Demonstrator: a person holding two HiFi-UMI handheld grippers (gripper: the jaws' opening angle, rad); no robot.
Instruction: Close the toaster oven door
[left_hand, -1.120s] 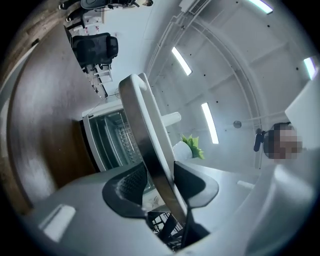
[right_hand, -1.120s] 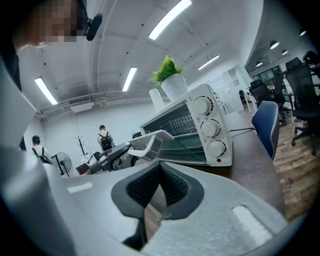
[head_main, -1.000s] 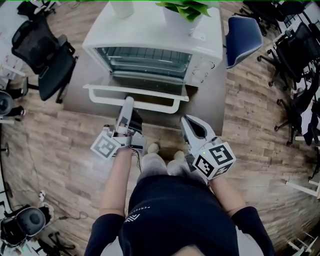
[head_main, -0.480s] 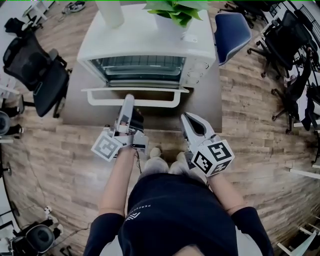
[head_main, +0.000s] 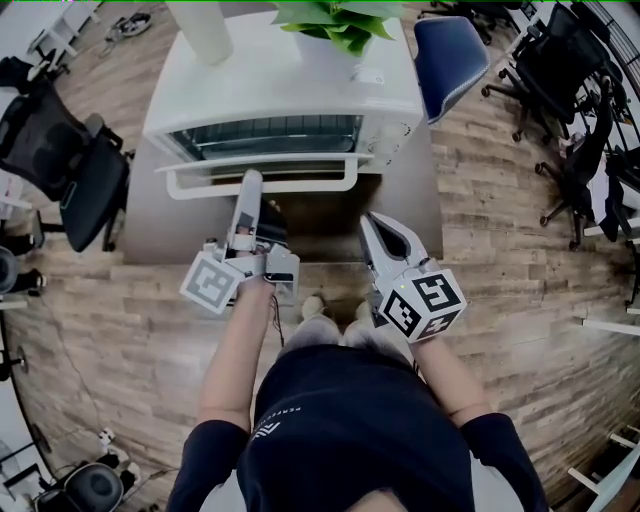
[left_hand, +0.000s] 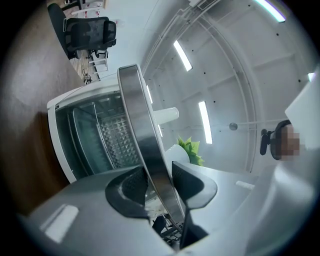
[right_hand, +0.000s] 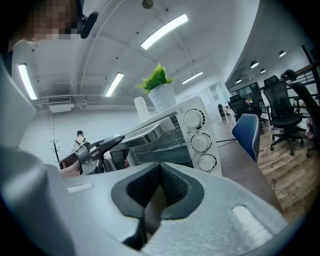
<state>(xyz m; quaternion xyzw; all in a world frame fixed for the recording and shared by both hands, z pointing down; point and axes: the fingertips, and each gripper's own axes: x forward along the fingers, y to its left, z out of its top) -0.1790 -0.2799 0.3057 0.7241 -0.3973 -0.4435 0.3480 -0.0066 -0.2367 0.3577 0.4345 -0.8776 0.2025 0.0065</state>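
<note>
While its jaws close, the left claw (head_main: 250, 180) straddles the toaster oven door handle (left_hand: 144, 127).

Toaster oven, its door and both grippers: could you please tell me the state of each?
White toaster oven: interior exposed.
Glass oven door: partly open, not latched.
Left gripper: jaws closing, metal door handle between them.
Right gripper: jaws shut, empty.

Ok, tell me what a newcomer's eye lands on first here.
The white toaster oven on the table, its door partly raised, with the left tongs closing round the door handle. A green potted plant sits on the oven's top, and the right tongs hang shut and empty at the table's near edge.
</note>
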